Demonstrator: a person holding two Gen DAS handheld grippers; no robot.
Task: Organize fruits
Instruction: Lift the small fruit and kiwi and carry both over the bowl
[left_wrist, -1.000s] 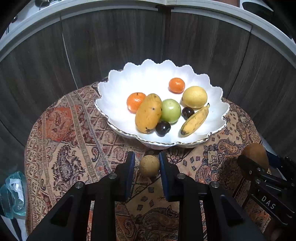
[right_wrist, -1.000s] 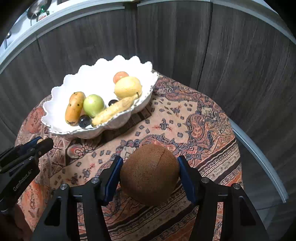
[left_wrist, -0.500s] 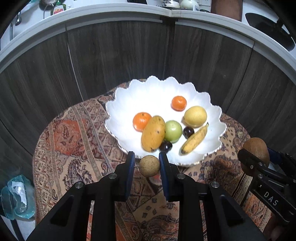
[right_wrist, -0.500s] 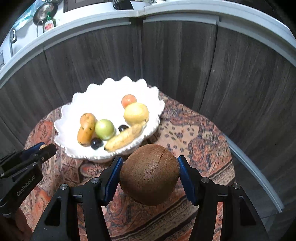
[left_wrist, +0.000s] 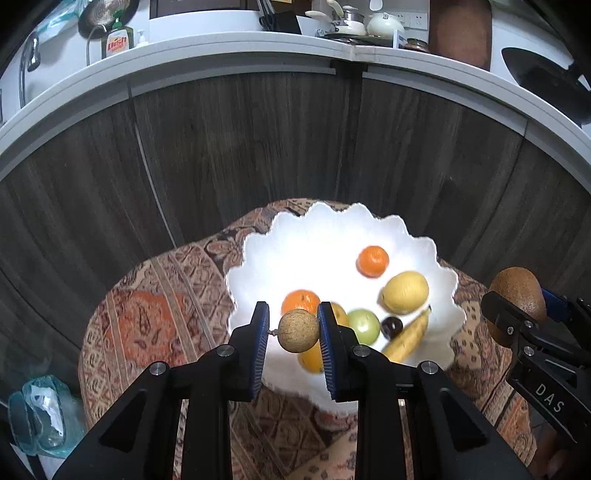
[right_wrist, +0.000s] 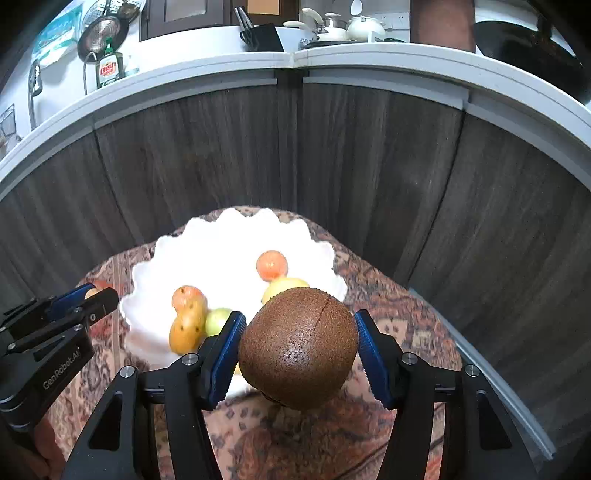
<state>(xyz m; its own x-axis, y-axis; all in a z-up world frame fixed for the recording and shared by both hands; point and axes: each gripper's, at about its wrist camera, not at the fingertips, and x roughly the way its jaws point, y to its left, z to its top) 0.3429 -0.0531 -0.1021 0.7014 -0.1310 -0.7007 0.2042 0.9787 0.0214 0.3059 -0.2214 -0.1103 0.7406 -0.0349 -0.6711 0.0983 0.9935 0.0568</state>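
Observation:
My left gripper (left_wrist: 293, 330) is shut on a small tan round fruit (left_wrist: 298, 331), held in the air over the near rim of the white scalloped bowl (left_wrist: 332, 236). The bowl holds two oranges (left_wrist: 373, 261), a lemon (left_wrist: 405, 291), a green apple (left_wrist: 364, 325), a dark plum (left_wrist: 391, 326), a banana (left_wrist: 406, 338) and a mango partly hidden behind my fingers. My right gripper (right_wrist: 297, 349) is shut on a large brown rough fruit (right_wrist: 298, 349), raised above the cloth at the bowl's right side. It also shows in the left wrist view, the brown fruit (left_wrist: 517, 295) at right.
The bowl stands on a small round table under a paisley cloth (left_wrist: 147, 325). Dark wood cabinet fronts (left_wrist: 258, 147) rise behind it, under a white counter (left_wrist: 229, 44) with kitchenware. A blue-green plastic bag (left_wrist: 40, 417) lies low at the left.
Both grippers have risen with their fruits and shifted toward the bowl, which now looks smaller and lower. The small tan fruit now hangs over the bowl's near rim instead of the cloth.

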